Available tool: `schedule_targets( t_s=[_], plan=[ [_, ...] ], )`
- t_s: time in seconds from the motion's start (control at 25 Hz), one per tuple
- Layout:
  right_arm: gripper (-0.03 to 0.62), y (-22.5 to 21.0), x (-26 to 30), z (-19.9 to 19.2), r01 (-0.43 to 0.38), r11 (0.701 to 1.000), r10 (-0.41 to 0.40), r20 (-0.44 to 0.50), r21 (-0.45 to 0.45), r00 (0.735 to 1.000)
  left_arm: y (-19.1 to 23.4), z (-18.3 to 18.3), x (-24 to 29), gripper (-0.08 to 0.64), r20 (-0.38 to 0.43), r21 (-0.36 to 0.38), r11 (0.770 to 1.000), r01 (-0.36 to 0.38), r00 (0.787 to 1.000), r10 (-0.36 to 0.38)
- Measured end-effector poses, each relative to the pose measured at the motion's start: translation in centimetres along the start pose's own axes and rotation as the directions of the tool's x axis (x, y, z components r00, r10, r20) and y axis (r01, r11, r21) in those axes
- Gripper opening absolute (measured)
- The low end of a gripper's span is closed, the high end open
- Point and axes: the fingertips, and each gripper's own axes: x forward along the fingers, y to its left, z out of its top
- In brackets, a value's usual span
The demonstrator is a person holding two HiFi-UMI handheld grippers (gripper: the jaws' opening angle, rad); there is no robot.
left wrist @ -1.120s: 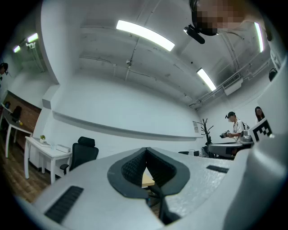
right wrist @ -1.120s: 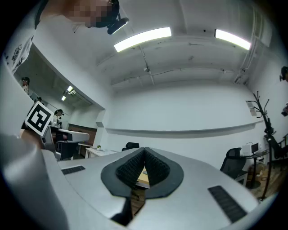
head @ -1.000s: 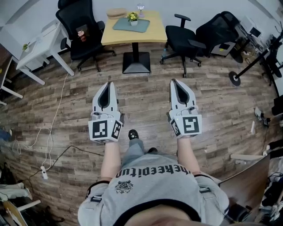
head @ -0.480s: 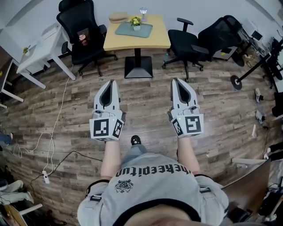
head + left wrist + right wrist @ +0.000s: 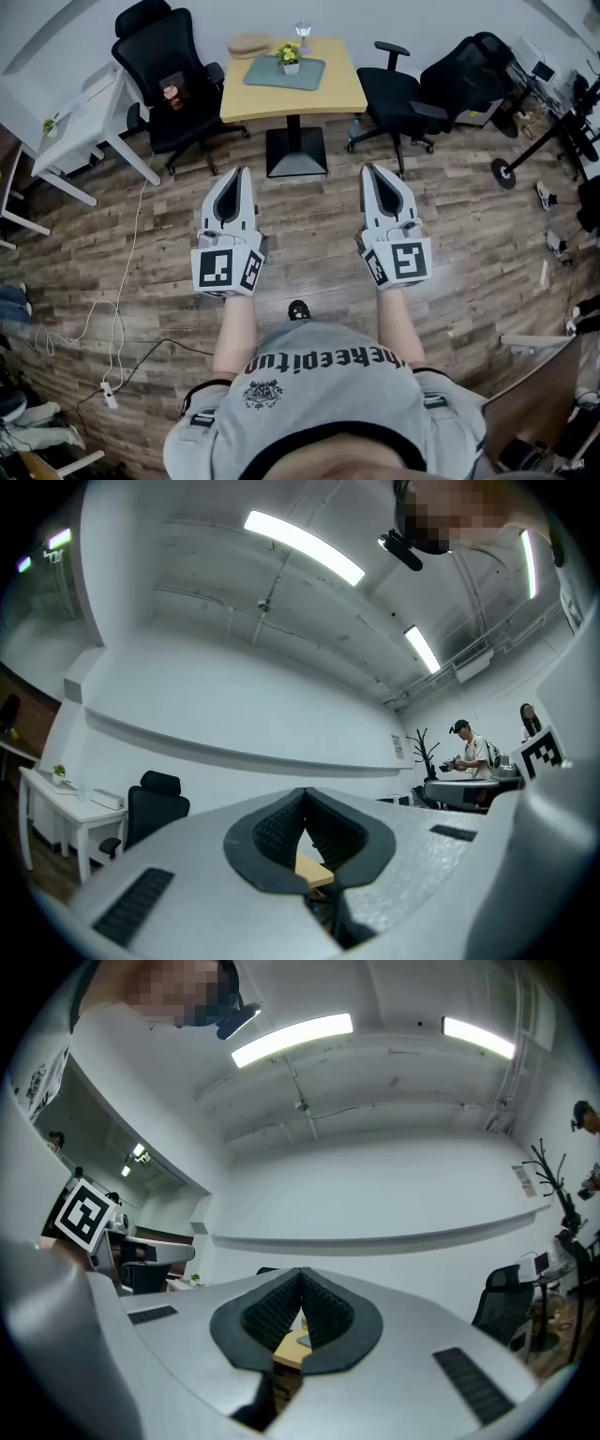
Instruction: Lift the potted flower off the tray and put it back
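Right gripper: jaws together, nothing held.
Wooden table shows behind them; black chair at right.

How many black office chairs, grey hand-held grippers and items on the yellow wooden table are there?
Black office chairs: 3
Grey hand-held grippers, left and right, both shut: 2
Items on the yellow wooden table: 4 (grey-green tray, yellow potted flower, round tan mat, small clear glass)
Total: 9
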Motion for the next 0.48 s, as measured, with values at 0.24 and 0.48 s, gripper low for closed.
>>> schedule_targets(
  t_s=[0.24,0.48],
  plan=[
    [0.003,0.8,3.1,-0.9,0.025,1.000,-0.025,-0.001,-0.001,1.000,2.8,-0.7,1.9,0.003,-0.002,-0.005,1.000,0.029,1.000,-0.029],
    [0.003,2.1,5.1,-2.4,0.037,0.999,-0.037,-0.015,-0.001,0.999,5.4,-1.8,2.5,0.003,-0.014,-0.010,0.999,0.041,0.999,-0.041]
  ],
)
